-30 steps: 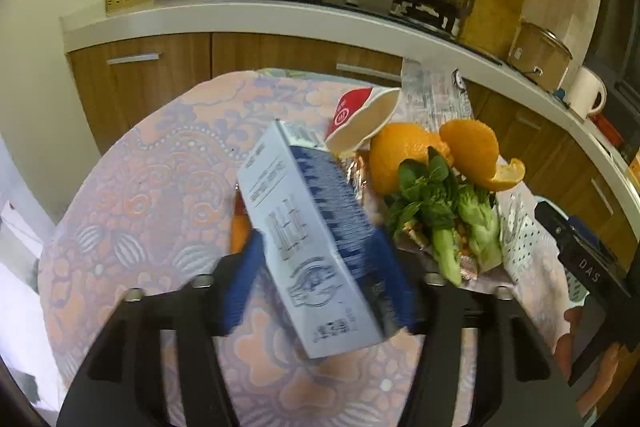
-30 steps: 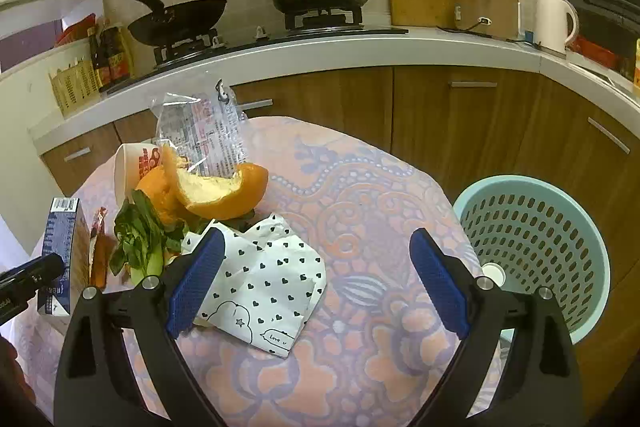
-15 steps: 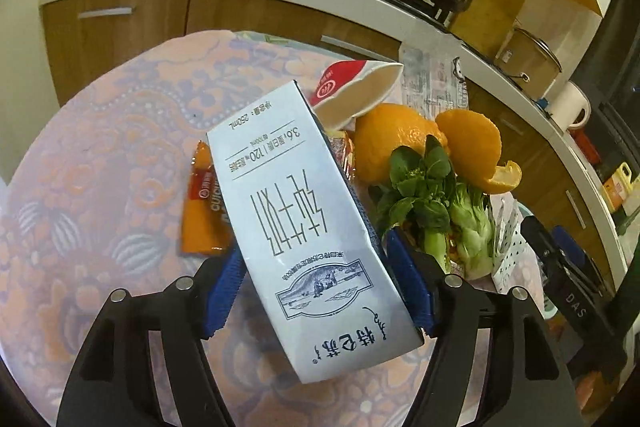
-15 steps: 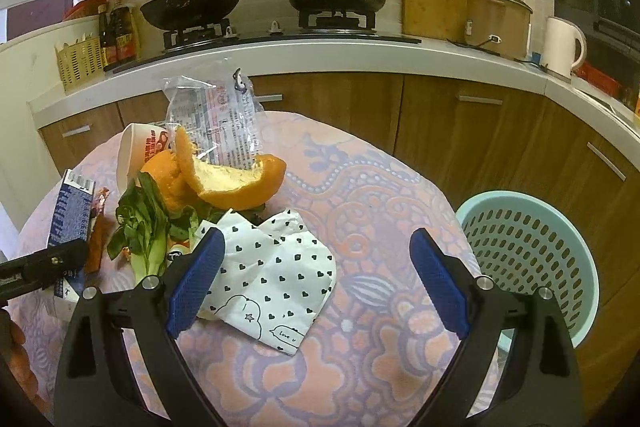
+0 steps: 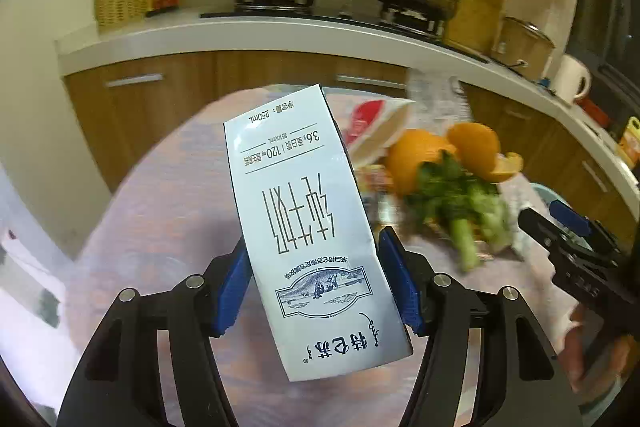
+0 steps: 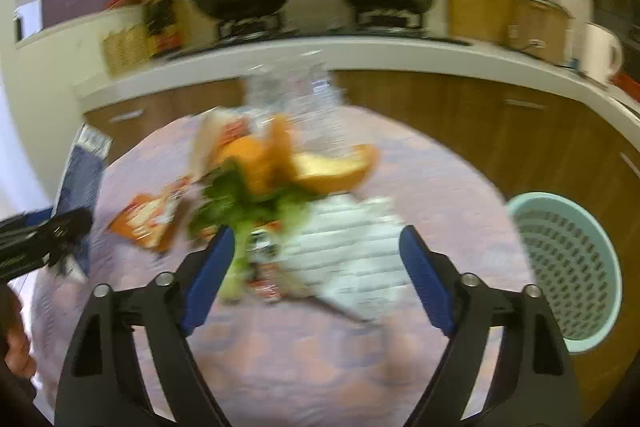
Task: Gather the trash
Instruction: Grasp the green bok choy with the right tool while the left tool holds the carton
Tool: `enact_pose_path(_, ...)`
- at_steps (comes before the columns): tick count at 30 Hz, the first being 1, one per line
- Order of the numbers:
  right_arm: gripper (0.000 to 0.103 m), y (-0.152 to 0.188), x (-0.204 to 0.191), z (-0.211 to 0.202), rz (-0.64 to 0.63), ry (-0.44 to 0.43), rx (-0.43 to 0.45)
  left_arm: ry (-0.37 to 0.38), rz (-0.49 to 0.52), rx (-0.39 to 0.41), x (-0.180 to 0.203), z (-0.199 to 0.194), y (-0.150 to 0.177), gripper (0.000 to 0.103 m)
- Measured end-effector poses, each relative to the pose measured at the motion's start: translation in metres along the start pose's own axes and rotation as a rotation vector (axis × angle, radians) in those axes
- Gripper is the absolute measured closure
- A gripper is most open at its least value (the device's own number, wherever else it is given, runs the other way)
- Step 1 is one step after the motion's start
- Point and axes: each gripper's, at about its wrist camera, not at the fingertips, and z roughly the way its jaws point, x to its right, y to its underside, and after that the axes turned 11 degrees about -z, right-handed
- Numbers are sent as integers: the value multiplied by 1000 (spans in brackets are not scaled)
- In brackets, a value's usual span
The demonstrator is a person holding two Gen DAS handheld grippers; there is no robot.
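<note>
Pinching the milk carton (image 5: 316,227) across its narrow sides, long axis running away from the camera, the left tool (image 5: 316,291) holds it above the counter (image 5: 160,211), while the mint laundry-style basket (image 6: 568,267) sits off the counter's far right, nearer the spread, empty right tool (image 6: 316,275).

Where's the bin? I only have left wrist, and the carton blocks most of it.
Observer: The pale teal perforated plastic basket sits below the table's right edge, by the wooden cabinets.
Operator: Right jaws holding anything?
Observer: No. The right gripper is open and empty, with the white patterned paper wrapper showing between the jaws.
Operator: Anything behind the white milk carton?
Observer: A flat orange snack wrapper, left of the greens.
</note>
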Motion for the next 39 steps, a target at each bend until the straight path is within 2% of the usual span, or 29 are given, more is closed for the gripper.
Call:
enact_pose_path(2,43,-5,-16,8,-36,-25,-32,-4,-16,3,-12,0,-3,43)
enact_pose_path(4,49,-8,-27,17,-44,-63,-66,0,-35,5,-21,2,-5,43)
enact_pose_path(6,52,-11,-31,27,-28,-89,-91,-5,-43,16,-26,7,-4,43)
enact_pose_path(7,56,-11,-33,30,-25,-92,-96,2,-53,15,-29,12,-3,43)
enact_pose_path(8,64,-11,-33,33,-23,-99,-102,6,-58,11,-31,14,-2,43)
enact_pose_path(10,68,-10,-35,42,-15,-114,-132,10,-71,3,-35,21,2,43)
enact_pose_path(13,68,-9,-42,39,-37,-124,-116,40,-85,6,-37,25,5,46)
enact_pose_path(18,70,-7,-49,55,-45,-84,-177,40,-52,15,-30,26,10,48)
enact_pose_path(19,75,-8,-48,57,-40,-91,-179,36,-42,20,-28,26,11,48)
enact_pose_path(20,86,-8,-47,58,-40,-105,-181,33,-36,22,-27,26,12,48)
enact_pose_path(25,88,-7,-49,44,-57,-112,-134,33,-29,34,-25,21,13,49)
enact_pose_path(30,88,-4,-43,15,-26,-153,-61,77,-15,73,-13,-2,6,49)
enact_pose_path(34,88,-7,-30,-16,-11,-140,13,124,31,110,15,-20,-2,49)
enact_pose_path(39,88,-12,-3,-43,23,-111,61,180,85,116,55,-23,-6,49)
